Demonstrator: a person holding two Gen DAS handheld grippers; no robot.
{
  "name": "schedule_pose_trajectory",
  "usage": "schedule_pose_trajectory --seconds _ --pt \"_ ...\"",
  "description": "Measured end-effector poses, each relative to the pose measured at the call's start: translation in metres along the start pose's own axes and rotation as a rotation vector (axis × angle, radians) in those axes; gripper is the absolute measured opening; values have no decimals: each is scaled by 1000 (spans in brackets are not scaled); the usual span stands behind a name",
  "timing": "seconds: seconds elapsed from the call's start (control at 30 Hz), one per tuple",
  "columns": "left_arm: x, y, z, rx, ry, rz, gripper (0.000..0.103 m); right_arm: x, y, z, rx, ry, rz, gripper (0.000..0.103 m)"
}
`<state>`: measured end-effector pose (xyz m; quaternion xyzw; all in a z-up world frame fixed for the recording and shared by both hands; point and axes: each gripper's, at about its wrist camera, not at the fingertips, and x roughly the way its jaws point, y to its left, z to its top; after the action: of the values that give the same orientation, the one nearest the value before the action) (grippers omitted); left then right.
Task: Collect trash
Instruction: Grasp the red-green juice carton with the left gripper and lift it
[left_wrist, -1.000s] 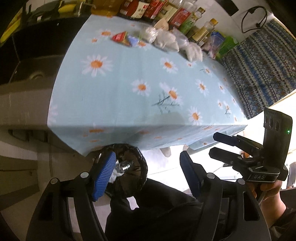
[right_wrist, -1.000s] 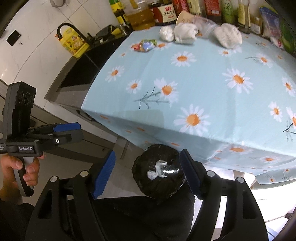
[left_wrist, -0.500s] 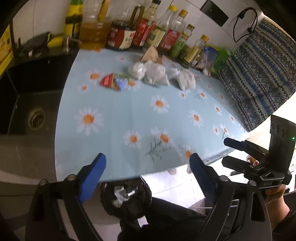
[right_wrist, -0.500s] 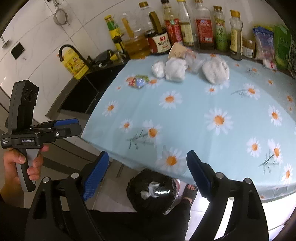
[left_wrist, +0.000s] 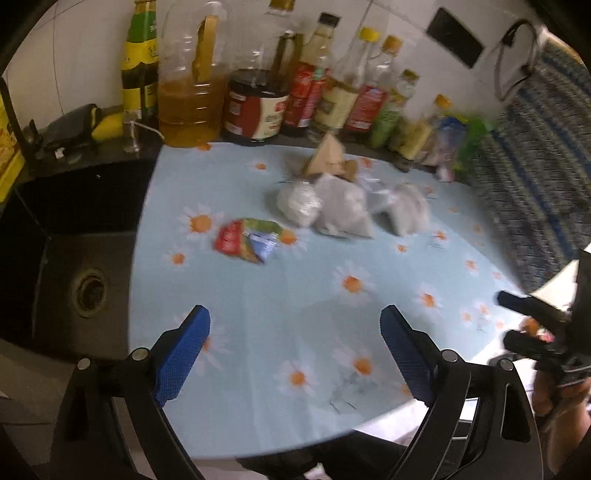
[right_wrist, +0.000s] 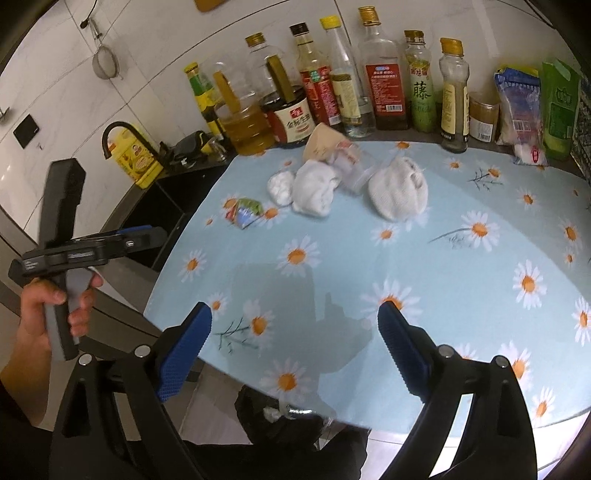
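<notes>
Near frame centre on the tabletop (right_wrist: 461, 295) a wrapper (right_wrist: 243, 211), tissue wads (right_wrist: 314, 188) and cup (right_wrist: 325, 146) lie uncollected, left tongs (left_wrist: 295, 354) spread, right tongs (right_wrist: 293, 349) opening, both empty, bin bag (right_wrist: 280, 410) bottom-centre holding some.

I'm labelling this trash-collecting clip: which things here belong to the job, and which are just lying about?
Job:
- colourful snack wrapper
- three crumpled white wads
- tipped paper cup
- clear plastic cup
- black trash bag below the table edge
- left gripper and right gripper, empty, the right's jaws opening

Lying about:
- sauce and oil bottles
- sink
- green packets
</notes>
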<state>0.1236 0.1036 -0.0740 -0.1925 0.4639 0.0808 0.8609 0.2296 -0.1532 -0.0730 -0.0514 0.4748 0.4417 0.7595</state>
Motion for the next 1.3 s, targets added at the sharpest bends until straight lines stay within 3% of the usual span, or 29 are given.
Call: schedule_pose_trajectory --seconds 0.47,0.97,1.0,1.07,1.3 --pt "78 18 41 45 75 49 91 25 -49 22 31 42 -4 90" --pt "131 28 61 87 144 126 89 47 -82 36 49 83 -14 90" --pt "133 28 60 91 146 130 88 49 -84 36 52 85 -12 90" --pt "138 29 62 92 159 127 76 51 -86 37 56 91 -14 90" --pt "144 18 58 164 172 158 71 54 -91 40 52 98 -9 90"
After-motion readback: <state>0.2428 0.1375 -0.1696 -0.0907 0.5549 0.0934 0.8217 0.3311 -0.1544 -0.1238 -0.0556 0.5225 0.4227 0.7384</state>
